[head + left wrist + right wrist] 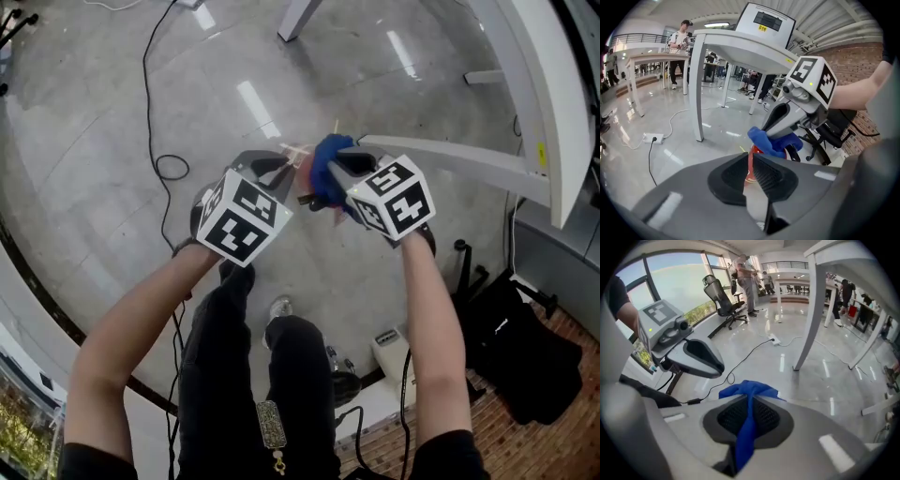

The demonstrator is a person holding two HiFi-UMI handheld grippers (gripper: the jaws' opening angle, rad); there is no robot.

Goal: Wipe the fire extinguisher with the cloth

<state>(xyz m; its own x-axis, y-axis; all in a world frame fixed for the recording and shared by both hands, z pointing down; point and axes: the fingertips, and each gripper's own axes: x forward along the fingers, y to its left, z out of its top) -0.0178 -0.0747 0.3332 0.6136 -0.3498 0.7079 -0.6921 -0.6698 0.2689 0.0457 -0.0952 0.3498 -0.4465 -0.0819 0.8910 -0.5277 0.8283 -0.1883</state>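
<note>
In the head view both grippers meet above the glossy floor. My right gripper (pixel 339 171) is shut on a blue cloth (pixel 326 167), which bunches out past its tips and runs back between the pads (pixel 746 427). The cloth (pixel 769 140) lies over the top of the red fire extinguisher (pixel 756 150). Only a small red part of the extinguisher (pixel 306 180) shows, wedged between the two grippers. My left gripper (pixel 749 161) has its jaws nearly together, with a thin red part of the extinguisher pinched between the pads. The rest of the extinguisher is hidden by the jaws.
A white table (pixel 530 84) stands right of the hands, one leg (pixel 697 93) close by. A black cable (pixel 155 122) and a power strip (pixel 649 137) lie on the floor. A black office chair (pixel 829 133) and a black bag (pixel 525 352) are at the right. People stand far off (pixel 679 42).
</note>
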